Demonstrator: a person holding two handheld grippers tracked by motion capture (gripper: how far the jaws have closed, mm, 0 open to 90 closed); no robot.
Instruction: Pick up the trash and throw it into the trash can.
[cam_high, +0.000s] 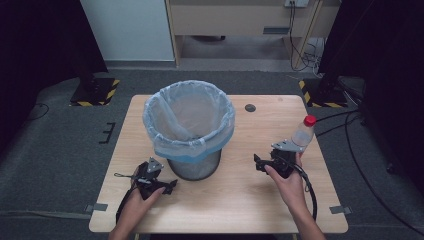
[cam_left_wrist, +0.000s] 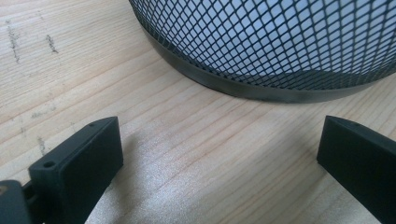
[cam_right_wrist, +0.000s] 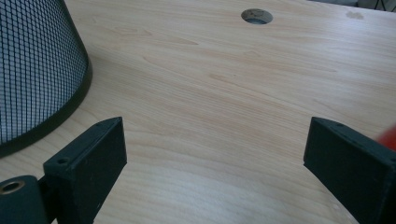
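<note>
A black mesh wastebasket (cam_high: 192, 150) lined with a pale blue bag (cam_high: 189, 117) stands mid-table. My left gripper (cam_high: 172, 186) rests on the wood just in front of its base, open, nothing between the jaws; the mesh wall (cam_left_wrist: 280, 42) looms right ahead of it. My right gripper (cam_high: 257, 163) sits right of the basket, also open and empty, pointing left. A clear plastic bottle with a red cap (cam_high: 303, 132) stands upright just behind the right hand. The basket's side (cam_right_wrist: 32, 79) is at the left of the right gripper view, and a red blur (cam_right_wrist: 387, 139) touches its right edge.
The wooden table (cam_high: 235, 195) has a round cable hole (cam_high: 250, 107) behind the basket, also seen as the hole (cam_right_wrist: 257, 16). A black cable (cam_high: 310, 192) trails from the right gripper along the forearm. Dark stands with hazard-striped bases (cam_high: 95, 92) flank the table's far corners.
</note>
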